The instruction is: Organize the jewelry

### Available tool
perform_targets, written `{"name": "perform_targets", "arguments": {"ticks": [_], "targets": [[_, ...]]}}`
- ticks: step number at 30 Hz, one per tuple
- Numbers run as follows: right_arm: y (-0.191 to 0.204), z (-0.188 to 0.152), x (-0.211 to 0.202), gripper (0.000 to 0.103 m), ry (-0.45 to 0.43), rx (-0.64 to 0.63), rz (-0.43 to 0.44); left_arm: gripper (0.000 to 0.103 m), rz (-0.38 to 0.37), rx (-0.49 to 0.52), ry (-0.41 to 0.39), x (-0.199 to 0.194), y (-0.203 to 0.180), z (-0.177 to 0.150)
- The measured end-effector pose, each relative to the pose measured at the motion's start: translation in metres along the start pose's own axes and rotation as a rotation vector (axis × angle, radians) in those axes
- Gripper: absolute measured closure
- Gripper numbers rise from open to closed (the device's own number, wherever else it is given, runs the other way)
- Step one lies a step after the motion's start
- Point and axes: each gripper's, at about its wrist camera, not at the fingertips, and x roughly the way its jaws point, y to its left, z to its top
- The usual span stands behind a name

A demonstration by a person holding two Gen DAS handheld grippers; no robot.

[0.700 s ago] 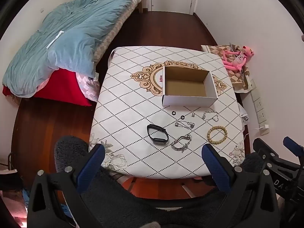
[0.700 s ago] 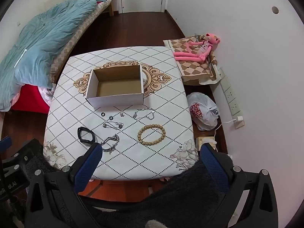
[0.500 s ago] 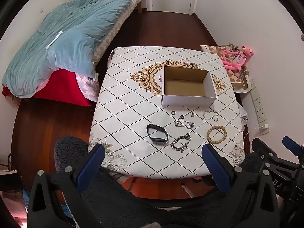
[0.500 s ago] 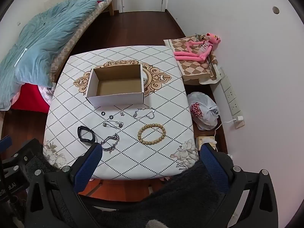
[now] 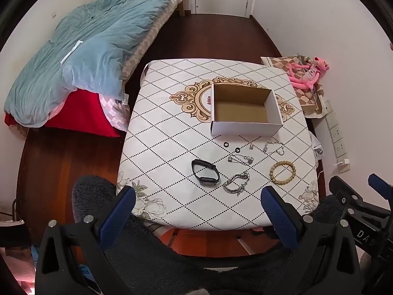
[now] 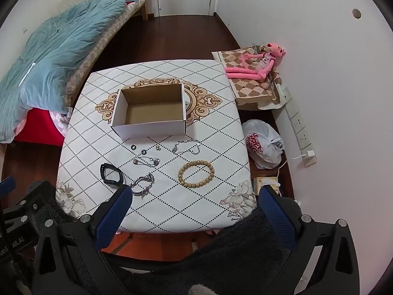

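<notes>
An open white cardboard box [image 5: 245, 126] [image 6: 149, 126] sits mid-table with nothing inside. In front of it lie a black band [image 5: 205, 172] [image 6: 111, 174], a silver chain bracelet [image 5: 236, 184] [image 6: 143, 184], a wooden bead bracelet [image 5: 282, 172] [image 6: 196, 174], a thin silver chain [image 5: 273, 147] [image 6: 186, 146], a silver pin piece [image 5: 240, 159] [image 6: 146, 161], two small black rings [image 5: 226, 144] [image 6: 133, 146] and a tiny charm [image 6: 158, 148]. My left gripper [image 5: 196, 201] and right gripper [image 6: 195, 199] are both open and empty, held above the table's near edge.
The table [image 5: 159, 127] has a white diamond-pattern cloth. A bed with a blue quilt [image 5: 81, 56] is at the left. A pink plush toy [image 6: 255, 66] on a checked cushion, a tied plastic bag [image 6: 262, 145] and a power strip [image 6: 299, 127] are at the right by the wall.
Both views have shifted only very slightly. Nothing on the table has moved and both grippers stay open.
</notes>
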Motion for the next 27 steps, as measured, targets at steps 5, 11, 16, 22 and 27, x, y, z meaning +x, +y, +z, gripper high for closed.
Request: {"name": "perform_targets", "arguments": {"ticks": [5, 11, 16, 22, 27], "targets": [[0.0, 0.0, -0.002, 0.0, -0.002, -0.004, 0.002, 0.0, 0.001, 0.002, -0.001, -0.002, -0.002, 0.0], [-0.003, 0.003, -0.009, 0.0, -0.011, -0.003, -0.001, 0.0, -0.001, 0.005, -0.002, -0.003, -0.007, 0.0], [-0.006, 0.006, -0.013, 0.0, -0.019, 0.001, -0.002, 0.0, -0.004, 0.006, -0.008, -0.006, -0.01, 0.002], [-0.01, 0.005, -0.014, 0.0, -0.027, 0.008, -0.001, 0.0, -0.009, 0.011, -0.015, -0.008, -0.007, 0.002], [-0.01, 0.006, -0.015, 0.0, -0.029, 0.008, -0.002, 0.0, -0.01, 0.012, -0.02, -0.011, -0.007, 0.002]]}}
